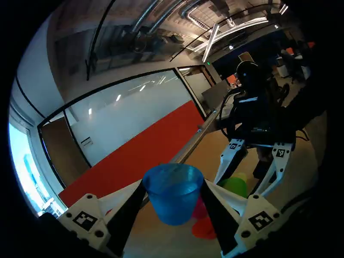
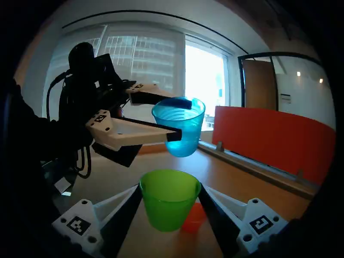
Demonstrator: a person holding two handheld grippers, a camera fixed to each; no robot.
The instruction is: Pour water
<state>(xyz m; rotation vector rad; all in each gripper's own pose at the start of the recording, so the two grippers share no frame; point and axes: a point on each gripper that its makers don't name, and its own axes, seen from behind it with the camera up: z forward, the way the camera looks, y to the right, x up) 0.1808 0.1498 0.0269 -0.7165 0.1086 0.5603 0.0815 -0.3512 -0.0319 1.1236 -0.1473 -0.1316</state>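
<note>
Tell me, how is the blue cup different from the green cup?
Colour: the blue cup is blue, the green cup green. Holder: the left gripper holds the blue cup, the right gripper the green cup. Height: in the right gripper view, the blue cup hangs higher than the green cup. Both are plastic cups with open tops, each pinched between two fingers.

1. My left camera rides just behind my left gripper (image 1: 173, 189), looking forward along it, rolled sideways and tipped up toward the ceiling (image 1: 172, 26). The blue cup (image 1: 173, 202) sits very close.
2. My right camera rides behind my right gripper (image 2: 170, 193), facing across the table (image 2: 223, 172) toward the windows (image 2: 202, 81). The green cup (image 2: 168, 206) is very near.
3. They roughly face each other. Each sees the other gripper farther off, both cups, and the red panel (image 1: 142, 150).
</note>
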